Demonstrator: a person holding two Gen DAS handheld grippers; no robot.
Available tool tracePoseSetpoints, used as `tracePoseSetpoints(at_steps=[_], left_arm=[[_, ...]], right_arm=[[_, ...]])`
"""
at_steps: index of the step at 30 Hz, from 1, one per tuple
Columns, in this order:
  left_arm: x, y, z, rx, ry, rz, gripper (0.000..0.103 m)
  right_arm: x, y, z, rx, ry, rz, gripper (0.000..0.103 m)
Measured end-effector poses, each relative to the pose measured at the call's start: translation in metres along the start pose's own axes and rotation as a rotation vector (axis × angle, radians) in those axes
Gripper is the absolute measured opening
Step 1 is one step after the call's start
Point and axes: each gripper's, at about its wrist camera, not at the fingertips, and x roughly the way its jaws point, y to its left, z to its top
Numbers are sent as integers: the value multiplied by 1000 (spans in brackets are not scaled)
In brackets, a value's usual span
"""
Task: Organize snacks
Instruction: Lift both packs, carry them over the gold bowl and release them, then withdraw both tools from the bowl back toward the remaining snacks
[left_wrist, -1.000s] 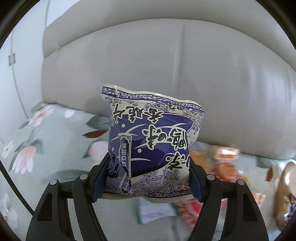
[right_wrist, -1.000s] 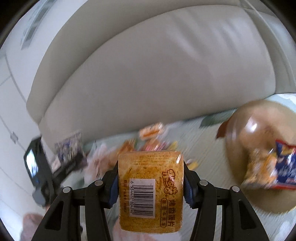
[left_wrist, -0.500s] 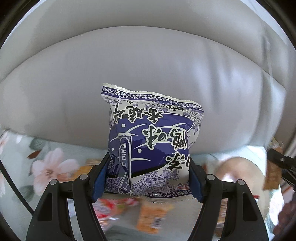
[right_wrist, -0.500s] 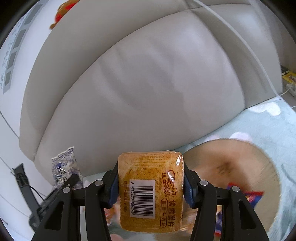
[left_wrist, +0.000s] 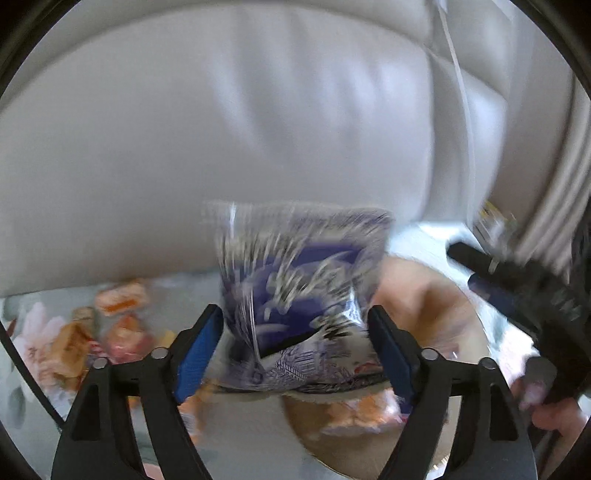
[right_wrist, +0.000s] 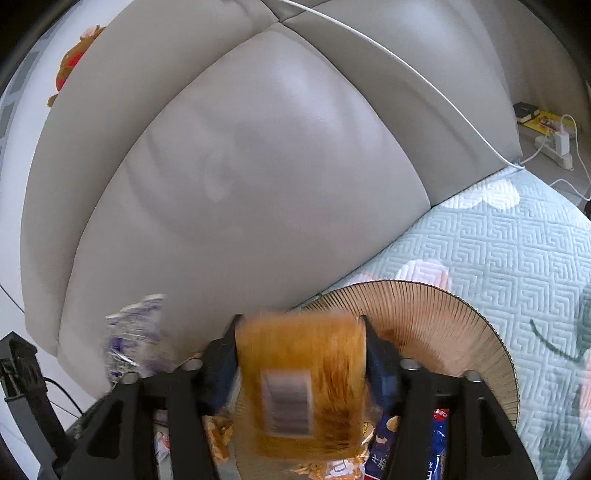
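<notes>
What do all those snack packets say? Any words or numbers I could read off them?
Purple-and-white packet in the left claw: dark characters, smeared by motion, unreadable.
Orange packet in the right claw: white barcode label, digits blurred, unreadable.
Blue packet in the woven tray: white characters, cut off and too small to read.
Nothing else carries legible text.

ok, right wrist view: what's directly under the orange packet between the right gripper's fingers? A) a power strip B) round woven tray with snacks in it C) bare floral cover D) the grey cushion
B: the orange packet sits blurred between the opening jaws of the right gripper, over the ribbed round woven tray that already holds snack packs.
</notes>
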Motion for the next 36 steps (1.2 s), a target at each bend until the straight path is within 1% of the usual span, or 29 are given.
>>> tracePoseSetpoints(at_steps=[1,2,4,5,9,12,16,20,22,25,28,32,36], left_arm=[[2,-4,-1,15,10,-12,86],[2,-6,0,22,5,-9,87],[-1,-10,-2,36,-13,-6,91],[-1,-11,-2,37,-20,-6,92],[-2,-9,-5,27,-18,0,92],[-1,-10,-6,29,-16,6,92],[-7,-10,-5,41,-32,23,92],[-8,-5,-14,49,-51,42,92],[-7,-2,-22,52,-48,63,92],[-7,3,-29,56,-31,71,92],[-9,9,-32,42,-31,70,92],[-15,19,-37,31,-52,51,92],[-23,37,-59,66,-100,-10,92]], right_arm=[[-1,-1,0,12,-14,-2,98],[-1,-1,4,27,-37,-4,103],[-6,-10,5,63,-70,3,103],[-4,-15,10,81,-68,8,103],[-4,-32,12,176,-71,27,103],[-4,-35,12,205,-74,36,103],[-3,-34,11,197,-89,24,103],[-4,-32,3,190,-105,10,103],[-7,-29,-3,186,-121,6,103],[-11,-23,-11,178,-138,10,103],[-12,-9,-20,126,-151,-9,103],[-18,11,-38,53,-147,-46,103],[-34,35,-65,25,-116,-50,103]])
